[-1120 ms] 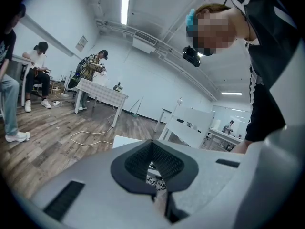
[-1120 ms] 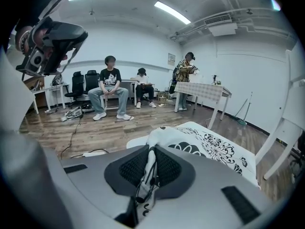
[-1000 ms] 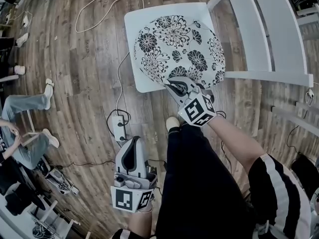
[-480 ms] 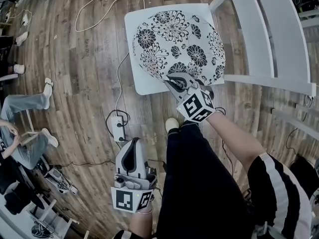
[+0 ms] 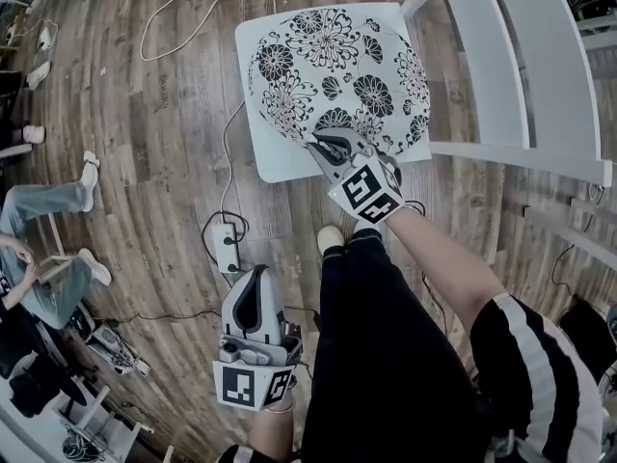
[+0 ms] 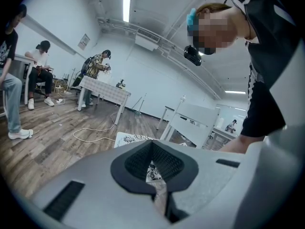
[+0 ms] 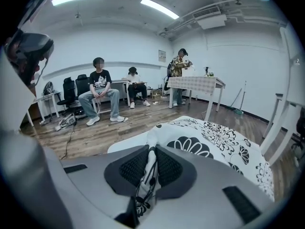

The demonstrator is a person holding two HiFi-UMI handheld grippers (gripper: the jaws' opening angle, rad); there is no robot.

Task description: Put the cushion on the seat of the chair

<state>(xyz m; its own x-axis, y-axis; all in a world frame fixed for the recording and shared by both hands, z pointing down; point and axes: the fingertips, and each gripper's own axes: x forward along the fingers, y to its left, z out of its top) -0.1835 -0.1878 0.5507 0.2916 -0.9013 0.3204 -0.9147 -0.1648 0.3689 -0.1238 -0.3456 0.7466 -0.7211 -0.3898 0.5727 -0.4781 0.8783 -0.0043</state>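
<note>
Cushion [image 5: 337, 75], round and white with a black flower print, lies on the white chair seat [image 5: 275, 162] in the upper middle of the head view. It covers most of the seat and leaves bare strips along the left and lower edges. The chair back [image 5: 501, 56] runs in white slats up the upper right of the frame. The right gripper [image 5: 320, 145] meets the cushion at its lower edge, its marker cube just below. In the right gripper view the right gripper [image 7: 150, 159] has its jaws drawn almost together, and a fold of the printed fabric is pinched upright between the ribbed pads [image 7: 169, 168]. The rest of the cushion [image 7: 219, 137] spreads away toward the right of that frame. The left gripper [image 5: 254, 273] hangs low in the head view, left of centre, beside the person's dark trouser leg [image 5: 386, 355] and over the wooden floor [image 5: 164, 143], well apart from the chair. In the left gripper view the left gripper [image 6: 153, 149] has its jaws closed to a thin slit and holds nothing; a scrap of the cushion shows far off through the slit. A white power strip [image 5: 228, 249] lies on the floor between the left gripper and the seat. Seated people [image 5: 39, 258] show at the left edge.
</note>
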